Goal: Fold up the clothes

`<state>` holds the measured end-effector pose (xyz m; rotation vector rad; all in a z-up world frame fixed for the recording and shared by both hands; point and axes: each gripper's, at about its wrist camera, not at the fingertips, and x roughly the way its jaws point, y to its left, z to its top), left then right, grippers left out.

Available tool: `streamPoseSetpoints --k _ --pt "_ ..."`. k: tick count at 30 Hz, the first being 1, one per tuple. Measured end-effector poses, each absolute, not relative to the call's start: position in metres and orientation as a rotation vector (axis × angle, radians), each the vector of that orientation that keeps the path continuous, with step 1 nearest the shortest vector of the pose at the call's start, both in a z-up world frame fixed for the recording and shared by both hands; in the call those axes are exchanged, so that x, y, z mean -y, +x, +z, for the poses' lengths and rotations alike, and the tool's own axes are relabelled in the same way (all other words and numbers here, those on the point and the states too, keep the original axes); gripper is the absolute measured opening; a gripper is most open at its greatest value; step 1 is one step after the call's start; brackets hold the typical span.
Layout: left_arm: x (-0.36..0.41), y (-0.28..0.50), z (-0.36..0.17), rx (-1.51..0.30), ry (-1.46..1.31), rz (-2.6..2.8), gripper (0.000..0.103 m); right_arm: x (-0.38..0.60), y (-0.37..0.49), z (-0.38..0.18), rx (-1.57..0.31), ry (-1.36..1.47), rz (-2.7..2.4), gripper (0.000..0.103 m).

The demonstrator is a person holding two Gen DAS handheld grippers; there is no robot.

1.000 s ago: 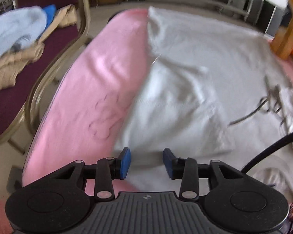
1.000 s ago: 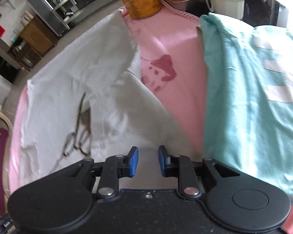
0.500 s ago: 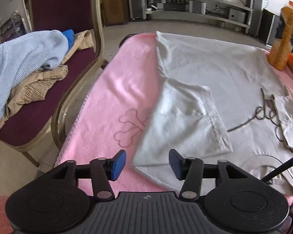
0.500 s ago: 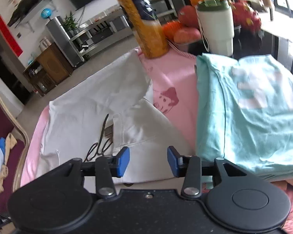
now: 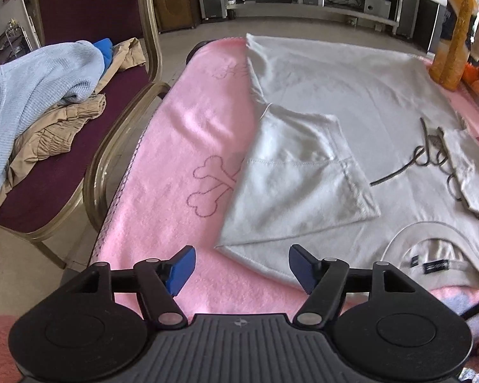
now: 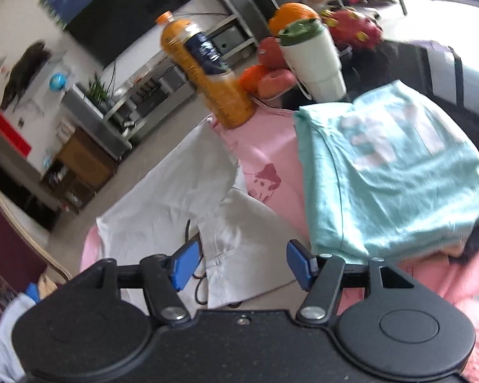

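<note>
The white T-shirt (image 5: 351, 102) lies spread on the pink blanket (image 5: 182, 146), filling the centre and right of the left wrist view, collar (image 5: 431, 255) at lower right; both sleeves are turned in over the body, the left sleeve (image 5: 300, 178) at centre, the right sleeve (image 5: 469, 172) at the right edge. The left gripper (image 5: 241, 266) hovers at the bottom of frame, jaws spread wide and empty, just short of the shirt's near corner. The right gripper (image 6: 239, 265) is likewise spread and empty above the right sleeve (image 6: 239, 249). Judgement: any further fold is best made by pinching both layers at matching edges and carrying them over level, so the sleeves stay tucked. Only the left view shows the chair (image 5: 79, 146) with heaped clothes at upper left; only the right view shows a folded mint shirt (image 6: 389, 172) at right, a cup (image 6: 313, 60) and fruit (image 6: 271, 76).
</note>
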<state>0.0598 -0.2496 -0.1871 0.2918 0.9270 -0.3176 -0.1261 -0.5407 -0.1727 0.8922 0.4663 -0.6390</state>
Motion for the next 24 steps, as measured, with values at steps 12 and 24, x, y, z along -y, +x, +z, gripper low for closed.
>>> streamPoseSetpoints --k 12,24 --pt "0.243 0.062 -0.191 -0.944 0.299 -0.296 0.073 0.530 -0.125 -0.171 -0.469 0.846 -0.617 0.069" --pt "0.250 0.061 -0.191 -0.939 0.309 -0.304 0.074 0.528 -0.120 -0.166 -0.476 0.815 -0.575 0.070"
